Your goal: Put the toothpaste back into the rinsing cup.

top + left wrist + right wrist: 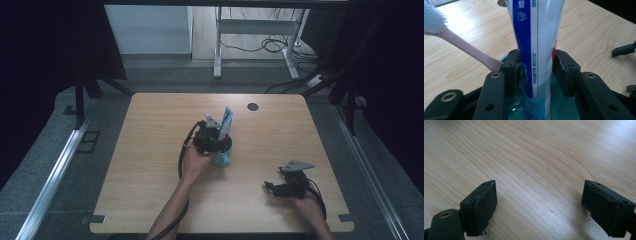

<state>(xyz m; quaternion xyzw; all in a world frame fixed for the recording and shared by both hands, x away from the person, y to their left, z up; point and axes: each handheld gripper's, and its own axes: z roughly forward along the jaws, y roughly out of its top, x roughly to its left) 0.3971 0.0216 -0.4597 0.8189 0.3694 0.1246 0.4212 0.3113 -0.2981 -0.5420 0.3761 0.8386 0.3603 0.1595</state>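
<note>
Toothpaste tube standing in the cup, your left jaws barely off it.

Your left gripper (536, 72) straddles the blue-and-white toothpaste tube (537, 45) with narrow jaws; I cannot tell whether the pads touch it. The tube stands in the teal plastic cup (223, 158), beside a pink-handled toothbrush (461, 42). Pull away crooked and a pad may drag the tube and tip the cup. Your right gripper (537, 202) rests wide open and empty, well right of the cup. The high view shows the cup's place on the wooden table (150, 165); the left gripper view shows the pads' clearance.

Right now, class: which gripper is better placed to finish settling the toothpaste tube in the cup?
Left. The left gripper straddles the toothpaste tube standing in the teal cup beside the toothbrush. The right gripper sits apart, open above bare table.
</note>
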